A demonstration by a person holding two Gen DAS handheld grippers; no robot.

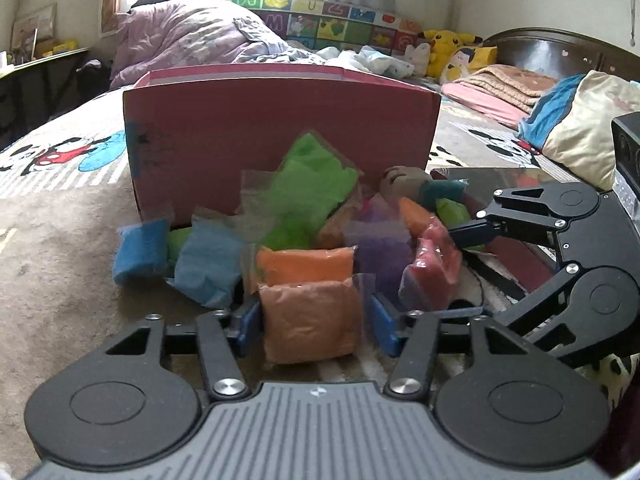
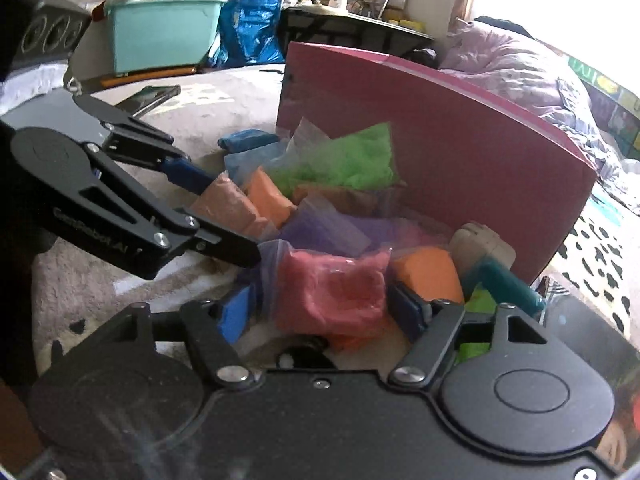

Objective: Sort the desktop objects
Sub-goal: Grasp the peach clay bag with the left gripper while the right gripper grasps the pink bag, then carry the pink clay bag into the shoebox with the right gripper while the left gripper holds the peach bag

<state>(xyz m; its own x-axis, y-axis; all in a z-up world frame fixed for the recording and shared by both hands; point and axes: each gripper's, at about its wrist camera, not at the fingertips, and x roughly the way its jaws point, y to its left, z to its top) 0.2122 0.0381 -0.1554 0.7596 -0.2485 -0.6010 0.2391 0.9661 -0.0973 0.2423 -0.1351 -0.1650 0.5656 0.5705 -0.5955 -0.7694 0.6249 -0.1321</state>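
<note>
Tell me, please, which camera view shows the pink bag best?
The right wrist view: the pink bag sits front and centre between the right gripper fingers. The left wrist view shows it only off to the side, smaller and edge-on, among other bags.

Pile of bagged clay packs [image 1: 304,240] on the bed [image 1: 60,240], directly in front of box [image 1: 280,136]. Toy figure [image 1: 404,184] at pile's right end beside box. Pillows [image 1: 580,128] farther right

"GenRobot.AI" on left tool [image 2: 224,216] arm
</note>
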